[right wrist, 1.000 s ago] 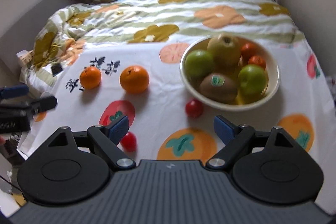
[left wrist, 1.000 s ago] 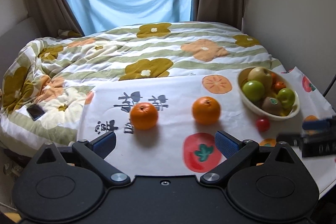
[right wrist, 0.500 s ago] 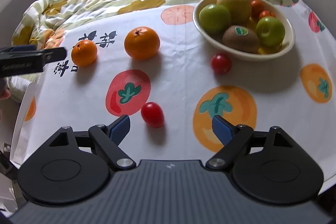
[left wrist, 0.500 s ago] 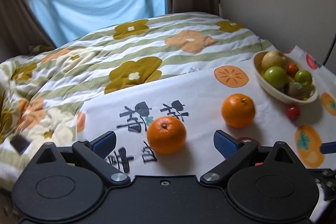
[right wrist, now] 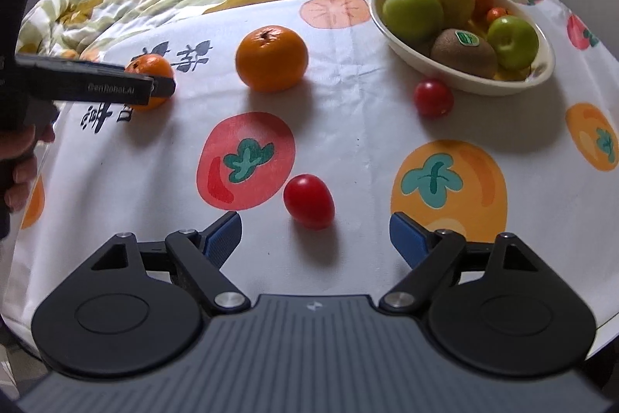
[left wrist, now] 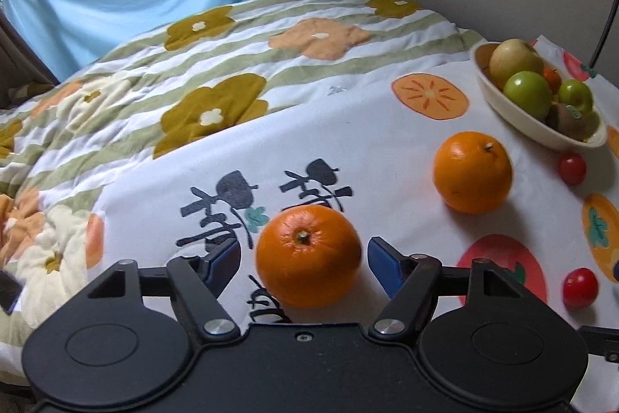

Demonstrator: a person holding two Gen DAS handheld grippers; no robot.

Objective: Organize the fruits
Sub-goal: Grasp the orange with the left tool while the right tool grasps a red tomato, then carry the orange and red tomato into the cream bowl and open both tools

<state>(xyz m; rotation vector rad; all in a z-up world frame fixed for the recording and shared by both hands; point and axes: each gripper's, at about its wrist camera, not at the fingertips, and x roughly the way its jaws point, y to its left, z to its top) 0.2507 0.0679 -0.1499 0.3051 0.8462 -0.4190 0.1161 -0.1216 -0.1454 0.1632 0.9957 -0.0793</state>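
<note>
My left gripper point(left wrist: 303, 258) is open, its jaws either side of a small orange point(left wrist: 308, 256) on the fruit-print cloth, apart from it. A larger orange point(left wrist: 472, 172) lies further right; it also shows in the right wrist view point(right wrist: 272, 59). My right gripper point(right wrist: 315, 233) is open and empty, just short of a red cherry tomato point(right wrist: 308, 201). A second cherry tomato point(right wrist: 433, 97) lies by the cream bowl point(right wrist: 464, 80) of apples, a kiwi and small tomatoes. The left gripper's finger point(right wrist: 93, 88) partly hides the small orange point(right wrist: 153, 66) in the right wrist view.
The cloth-covered table point(right wrist: 367, 126) butts against a bed with a flowered quilt point(left wrist: 216, 64). A wall stands at the right behind the bowl point(left wrist: 537, 126). The table's near edge drops off at the lower right point(right wrist: 603, 304).
My left gripper has moved forward until the small orange sits between its open jaws. My right gripper has moved forward and down toward the near cherry tomato.
</note>
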